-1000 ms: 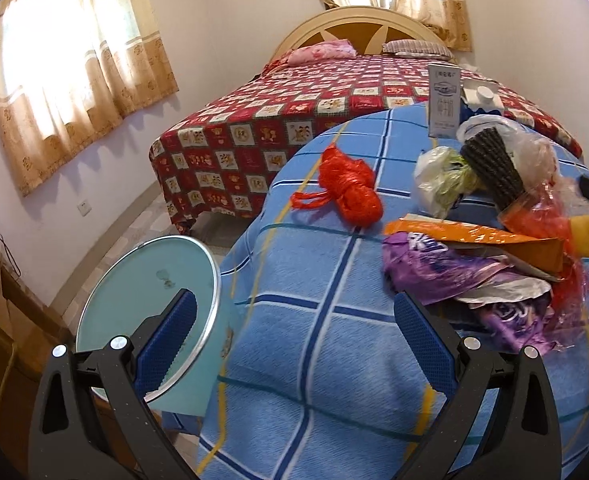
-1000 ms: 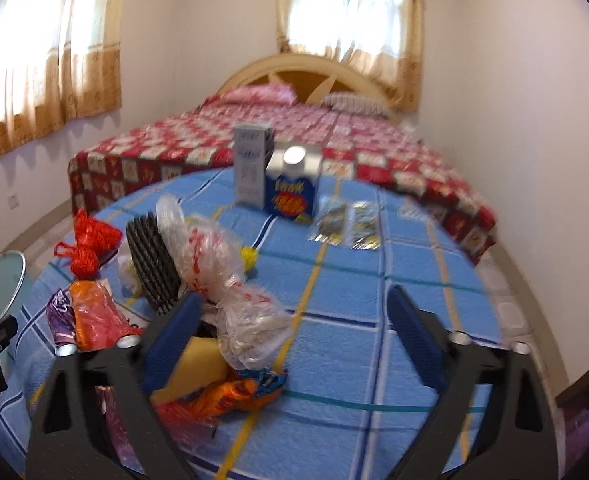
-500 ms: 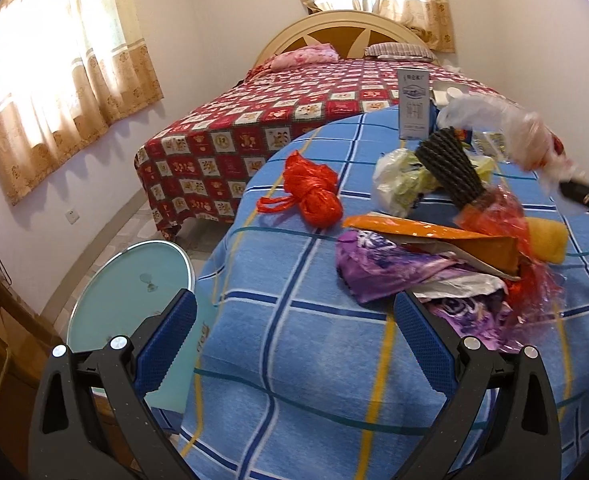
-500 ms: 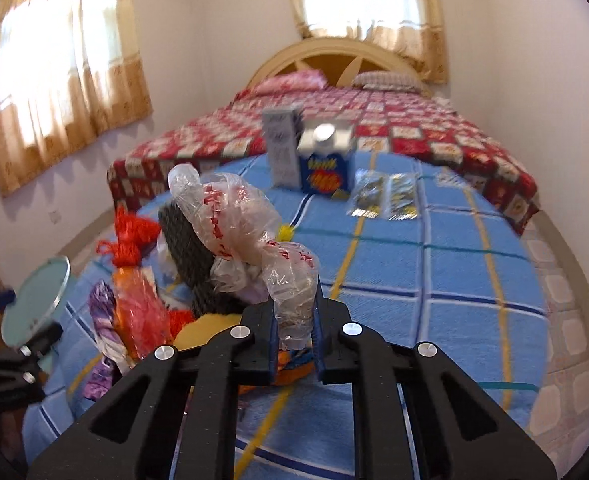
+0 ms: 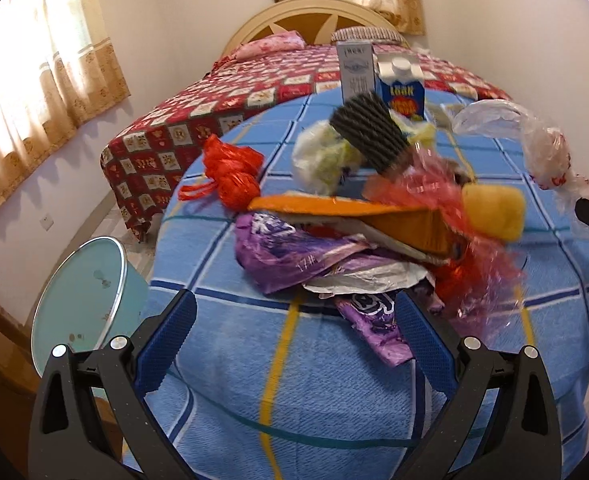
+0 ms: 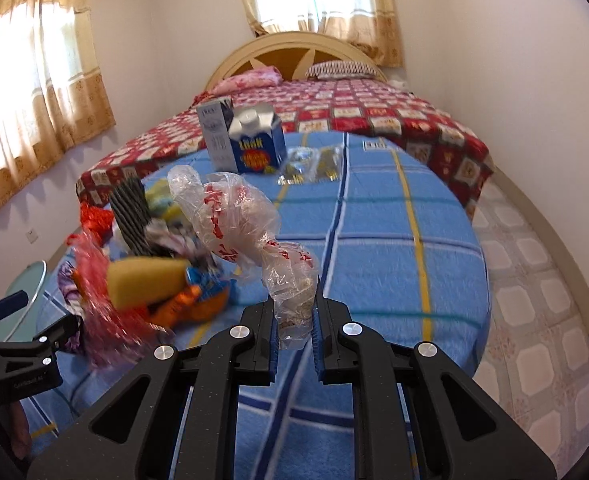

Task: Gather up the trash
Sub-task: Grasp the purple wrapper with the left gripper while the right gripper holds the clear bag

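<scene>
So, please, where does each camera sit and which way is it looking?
Left wrist: on the left gripper, open, looking over the trash pile toward the bed; bin at left.
Right wrist: on the right gripper, shut on the clear plastic bag, facing the bed; the left gripper shows at left.
Shared: blue carton, bag, pile.

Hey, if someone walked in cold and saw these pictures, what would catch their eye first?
Probably the clear plastic bag with red print, pinched between the fingers of the right gripper and held above the blue checked table. Next, the heap of trash on the table's left part: a yellow sponge, a purple wrapper and a red net bag. The open left gripper points at that heap, with a pale green bin beside the table.
</scene>
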Tool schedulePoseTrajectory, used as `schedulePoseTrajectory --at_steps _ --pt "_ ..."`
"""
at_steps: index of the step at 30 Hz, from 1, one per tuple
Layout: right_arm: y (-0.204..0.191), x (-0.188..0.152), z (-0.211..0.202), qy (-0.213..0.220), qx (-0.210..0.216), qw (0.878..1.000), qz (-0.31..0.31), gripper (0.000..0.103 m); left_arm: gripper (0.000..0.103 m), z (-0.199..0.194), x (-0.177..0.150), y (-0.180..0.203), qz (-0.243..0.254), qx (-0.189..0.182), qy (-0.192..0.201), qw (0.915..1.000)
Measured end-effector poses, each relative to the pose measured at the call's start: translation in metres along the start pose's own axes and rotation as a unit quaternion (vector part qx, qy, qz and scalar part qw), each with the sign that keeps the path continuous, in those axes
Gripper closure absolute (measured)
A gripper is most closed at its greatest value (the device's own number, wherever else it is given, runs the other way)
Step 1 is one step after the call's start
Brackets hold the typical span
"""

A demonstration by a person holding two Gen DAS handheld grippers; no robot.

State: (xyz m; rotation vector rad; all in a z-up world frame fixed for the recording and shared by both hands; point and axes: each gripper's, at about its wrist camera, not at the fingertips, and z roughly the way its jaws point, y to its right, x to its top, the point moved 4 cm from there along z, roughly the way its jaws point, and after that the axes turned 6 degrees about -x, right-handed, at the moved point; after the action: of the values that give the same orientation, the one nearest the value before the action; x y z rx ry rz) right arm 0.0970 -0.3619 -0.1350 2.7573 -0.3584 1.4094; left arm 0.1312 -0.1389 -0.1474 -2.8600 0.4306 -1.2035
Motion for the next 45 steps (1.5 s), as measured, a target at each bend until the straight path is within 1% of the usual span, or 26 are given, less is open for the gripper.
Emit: schedulePoseTrajectory --at_steps 5,6,8,9,10,12,13,14,15,16,18,20,27,31,37,42,45 --pt "-0.006 -0.006 0.005 -0.003 0.012 1.0 -0.006 0.088 0.006 0.007 -0.003 -0.004 -0.017 -0.024 -0.006 0.9996" --pt "-0.007 -0.007 0.005 -0.002 0.013 1.0 -0.008 0.088 0.008 0.007 -0.003 -0.005 -0.021 -0.032 -0.007 0.9993" --pt "-0.009 -0.009 0.005 -0.001 0.015 1.0 -0.009 0.088 0.017 0.01 -0.005 -0.005 -0.028 -0.057 -0.012 0.9979" --pt "-0.01 -0.01 0.005 -0.002 0.016 1.0 -0.009 0.088 0.029 0.01 -0.005 -0.003 -0.032 -0.073 -0.013 0.9967" --pt "-0.009 -0.01 0.006 -0.002 0.016 1.0 -0.008 0.088 0.037 0.01 -0.005 0.0 -0.029 -0.092 -0.014 0.9952" --pt "-0.008 -0.01 0.006 -0.002 0.017 1.0 -0.007 0.088 0.068 0.007 -0.004 0.009 -0.019 -0.119 -0.014 0.9926" --pt "-0.008 -0.01 0.006 -0.001 0.018 1.0 -0.006 0.088 0.077 0.006 -0.004 0.014 -0.013 -0.128 -0.014 0.9916" --pt "-0.008 -0.009 0.005 0.0 0.018 1.0 -0.006 0.088 0.079 0.005 -0.003 0.016 -0.008 -0.127 -0.012 0.9918" --pt "-0.008 -0.008 0.005 0.002 0.019 1.0 -0.006 0.088 0.091 0.004 -0.003 0.017 -0.001 -0.123 -0.009 0.9924" --pt "-0.009 -0.007 0.004 0.004 0.02 1.0 -0.006 0.088 0.093 0.005 -0.003 0.017 0.001 -0.124 -0.012 0.9922" --pt "-0.009 -0.006 0.001 0.008 0.021 1.0 -0.006 0.088 0.096 0.005 -0.003 0.012 -0.002 -0.128 -0.014 0.9917" --pt "-0.009 -0.005 -0.003 0.015 0.023 1.0 -0.006 0.088 0.098 0.0 -0.002 0.007 0.004 -0.123 -0.008 0.9924" --pt "-0.015 0.005 -0.014 0.029 0.03 0.999 -0.007 0.088 0.101 -0.035 0.003 -0.021 0.035 -0.096 0.027 0.9944" --pt "-0.028 0.017 -0.024 0.044 0.038 0.998 -0.016 0.088 0.101 -0.054 0.009 -0.037 0.049 -0.077 0.05 0.9946" --pt "-0.058 0.034 -0.03 0.057 0.058 0.996 -0.03 0.088 0.101 -0.063 0.013 -0.069 0.043 -0.049 0.058 0.9962" --pt "-0.097 0.046 -0.025 0.062 0.078 0.994 -0.054 0.088 0.101 -0.069 0.014 -0.097 0.03 -0.02 0.062 0.9975" --pt "-0.124 0.049 -0.022 0.061 0.088 0.992 -0.072 0.088 0.101 -0.068 0.01 -0.118 0.017 -0.001 0.057 0.9982"
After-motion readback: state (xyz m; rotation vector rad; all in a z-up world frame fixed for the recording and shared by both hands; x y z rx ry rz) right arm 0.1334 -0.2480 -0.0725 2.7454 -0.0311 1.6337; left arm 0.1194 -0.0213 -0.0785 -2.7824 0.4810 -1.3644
